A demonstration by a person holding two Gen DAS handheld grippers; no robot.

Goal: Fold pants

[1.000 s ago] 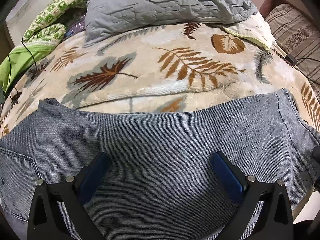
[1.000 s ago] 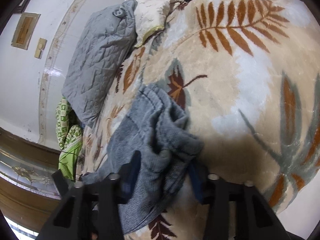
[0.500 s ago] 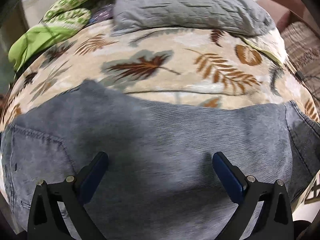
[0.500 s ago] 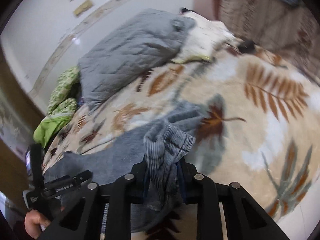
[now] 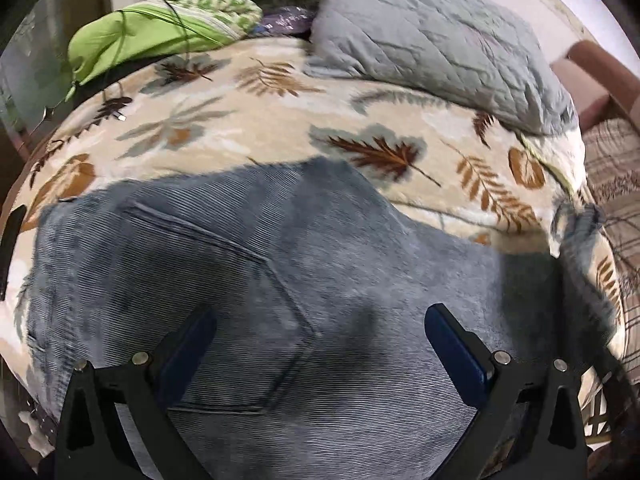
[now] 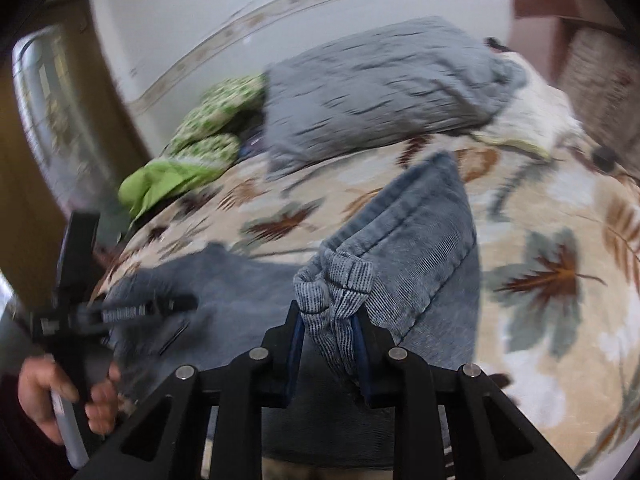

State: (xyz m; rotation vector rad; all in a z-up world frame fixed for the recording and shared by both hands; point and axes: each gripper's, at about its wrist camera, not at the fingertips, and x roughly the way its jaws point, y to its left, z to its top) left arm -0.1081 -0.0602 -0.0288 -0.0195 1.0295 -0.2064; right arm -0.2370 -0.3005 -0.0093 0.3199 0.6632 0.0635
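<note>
Grey-blue corduroy pants (image 5: 248,264) lie across a leaf-patterned blanket (image 5: 280,120) on a bed. My left gripper (image 5: 320,336) hangs open above the seat and back pocket, with nothing between its blue pads. The leg end of the pants (image 6: 416,240) is lifted off the blanket and bunched in my right gripper (image 6: 328,328), which is shut on it. In the left wrist view that raised leg end (image 5: 576,236) shows at the right edge. In the right wrist view, a hand (image 6: 60,396) holds the left gripper (image 6: 120,312) at the lower left.
A grey quilted pillow (image 5: 432,44) and a green patterned cloth (image 5: 180,20) lie at the head of the bed by the white wall. A cream pillow (image 6: 532,120) sits beside the grey one. A plaid-covered seat (image 5: 616,184) stands to the right of the bed.
My right gripper closed on the bunched leg end and lifted it, rolling upright. My left gripper slid along the pants to above the back pocket, staying open.
</note>
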